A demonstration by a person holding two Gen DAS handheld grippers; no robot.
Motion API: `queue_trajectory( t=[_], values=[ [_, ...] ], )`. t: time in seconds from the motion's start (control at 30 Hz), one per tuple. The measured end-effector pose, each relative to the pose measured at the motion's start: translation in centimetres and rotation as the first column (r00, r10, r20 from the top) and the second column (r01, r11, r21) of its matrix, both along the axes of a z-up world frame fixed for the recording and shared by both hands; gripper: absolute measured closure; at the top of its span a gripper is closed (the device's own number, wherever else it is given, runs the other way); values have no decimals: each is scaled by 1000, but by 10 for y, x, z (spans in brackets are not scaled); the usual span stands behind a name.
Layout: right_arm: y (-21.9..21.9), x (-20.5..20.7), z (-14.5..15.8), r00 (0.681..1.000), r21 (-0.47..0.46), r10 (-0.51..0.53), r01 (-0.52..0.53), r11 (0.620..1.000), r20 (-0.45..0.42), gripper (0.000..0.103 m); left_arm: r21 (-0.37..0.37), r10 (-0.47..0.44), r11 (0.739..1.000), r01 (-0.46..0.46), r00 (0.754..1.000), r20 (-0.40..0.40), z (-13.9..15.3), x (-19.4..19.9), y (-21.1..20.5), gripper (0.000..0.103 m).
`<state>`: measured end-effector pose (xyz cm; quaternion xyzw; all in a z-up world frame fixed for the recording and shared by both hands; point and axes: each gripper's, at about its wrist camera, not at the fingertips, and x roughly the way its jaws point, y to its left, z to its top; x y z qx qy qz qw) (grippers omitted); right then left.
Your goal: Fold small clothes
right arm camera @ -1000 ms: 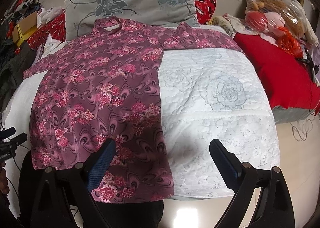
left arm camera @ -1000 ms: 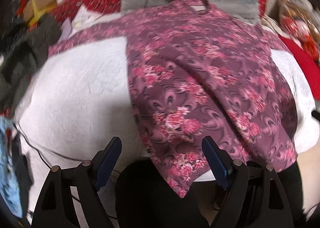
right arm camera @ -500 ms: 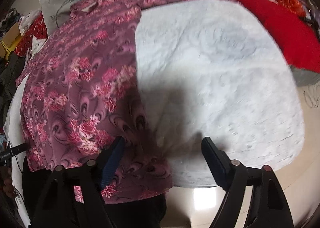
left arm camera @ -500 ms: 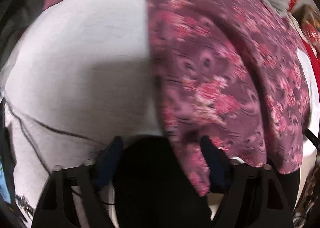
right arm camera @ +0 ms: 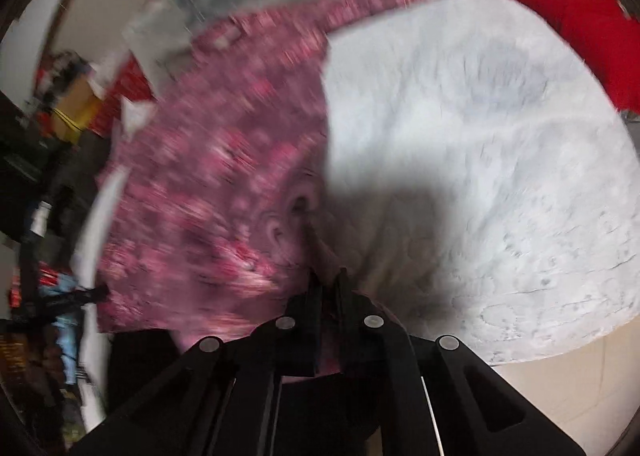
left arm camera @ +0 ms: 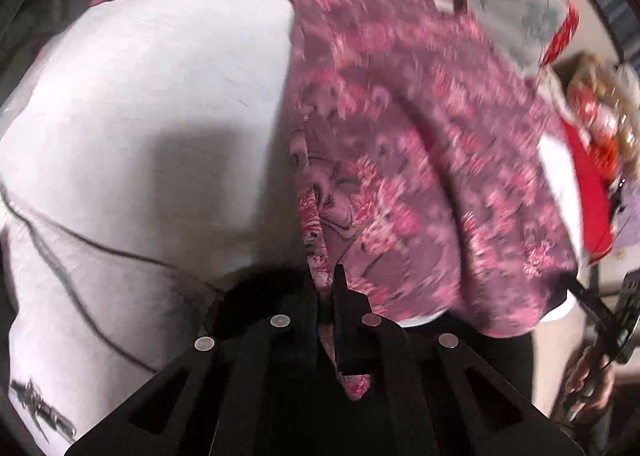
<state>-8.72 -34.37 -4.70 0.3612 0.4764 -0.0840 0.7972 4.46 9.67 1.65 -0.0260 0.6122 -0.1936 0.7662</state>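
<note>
A second ago both pairs of jaws gaped above the hem; now the left gripper [left arm camera: 326, 296] and right gripper [right arm camera: 328, 296] are clenched on the floral shirt's [left arm camera: 420, 136] near corners. It lies on the white quilt [right arm camera: 480, 136], collar far.

Both wrist fisheyes look steeply down, close over the bed edge; both share the pink floral patterned shirt [left arm camera: 420, 160] [right arm camera: 208, 192] and white quilted bedspread [left arm camera: 160, 128] [right arm camera: 480, 160].
</note>
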Motion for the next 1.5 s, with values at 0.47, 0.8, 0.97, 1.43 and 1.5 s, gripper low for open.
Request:
queue_trajectory(
  t=[0.47, 0.8, 0.97, 1.43, 1.5],
  values=[
    [-11, -12, -13, 995, 72, -35, 42, 997, -95, 99, 146, 111, 984, -99, 991, -79, -21, 4, 30, 98],
    [-22, 0, -20, 988, 79, -52, 64, 995, -145, 74, 43, 130, 991, -125, 986, -109, -14, 16, 48, 81],
    [-21, 10, -38, 986, 138, -69, 90, 986, -149, 63, 100, 94, 992, -83, 989, -113, -36, 11, 32, 76],
    [-27, 5, -33, 987, 141, -37, 60, 988, -158, 99, 251, 207, 953, -169, 969, -132, -41, 17, 49, 95],
    [-23, 11, -36, 979, 117, -20, 44, 992, -205, 95, 223, 206, 958, -183, 975, -84, -23, 17, 49, 95]
  ],
)
